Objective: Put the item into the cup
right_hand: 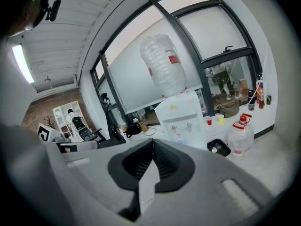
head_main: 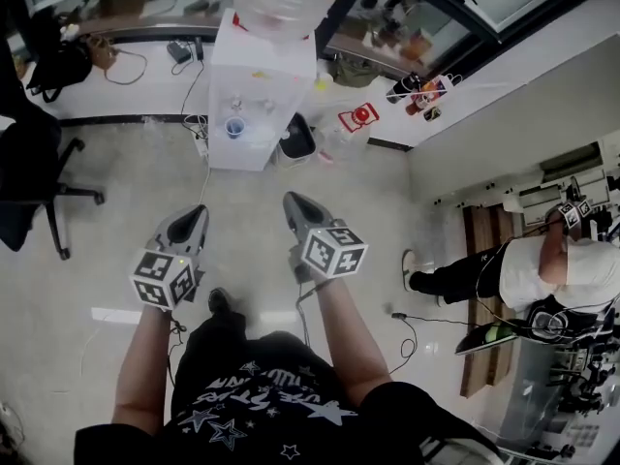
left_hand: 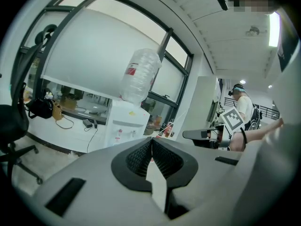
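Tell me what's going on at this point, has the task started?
A person stands holding the left gripper and right gripper out in front, both shut on nothing. Ahead is a white water dispenser with what looks like a blue cup on its ledge. No item is held, so the task has not begun. Another person is off to the right.

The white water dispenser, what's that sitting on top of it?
A big clear water bottle stands upside down on the water dispenser, with a red label on its side. Its neck is sunk into the dispenser's top, so the mouth can't be seen.
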Motion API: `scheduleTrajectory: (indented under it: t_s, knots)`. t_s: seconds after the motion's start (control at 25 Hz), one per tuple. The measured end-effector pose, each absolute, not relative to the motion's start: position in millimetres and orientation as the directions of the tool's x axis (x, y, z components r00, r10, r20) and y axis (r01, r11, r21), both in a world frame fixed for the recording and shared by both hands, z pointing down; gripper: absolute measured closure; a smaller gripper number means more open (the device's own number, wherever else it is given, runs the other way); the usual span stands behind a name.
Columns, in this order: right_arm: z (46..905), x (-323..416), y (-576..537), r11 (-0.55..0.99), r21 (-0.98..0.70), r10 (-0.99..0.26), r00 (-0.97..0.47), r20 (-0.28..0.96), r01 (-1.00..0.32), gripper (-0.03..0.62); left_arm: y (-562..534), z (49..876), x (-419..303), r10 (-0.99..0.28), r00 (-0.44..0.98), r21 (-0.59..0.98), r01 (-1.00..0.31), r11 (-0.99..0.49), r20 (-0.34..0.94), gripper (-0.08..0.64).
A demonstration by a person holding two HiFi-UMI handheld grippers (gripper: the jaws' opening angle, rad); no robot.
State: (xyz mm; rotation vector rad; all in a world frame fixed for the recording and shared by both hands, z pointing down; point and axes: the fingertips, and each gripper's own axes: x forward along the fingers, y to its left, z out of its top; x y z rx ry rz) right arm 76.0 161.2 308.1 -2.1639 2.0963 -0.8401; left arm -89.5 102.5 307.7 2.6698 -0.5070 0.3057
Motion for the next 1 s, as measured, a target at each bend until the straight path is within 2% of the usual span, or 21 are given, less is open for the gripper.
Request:
scheduleTrajectory:
  t_s: [0.4, 1.0]
  knots:
    - [297.0, 76.1, 220.5, -0.044, -0.410, -0.946, -0.093, 0.309, -0.911, 0.591, 170.1, 281.8, -64.4, -0.303, 0.912, 0.286, -0.379, -0.880, 0.277, 0.554]
    - [262.7, 56.6, 325.9, 0.036, -0.377, -0.956, -0.141, 0.256, -0.926, 0.591, 278.8, 245.7, -71.7, -0.340, 0.914, 0.230, -0.388, -0.892, 0.223, 0.554]
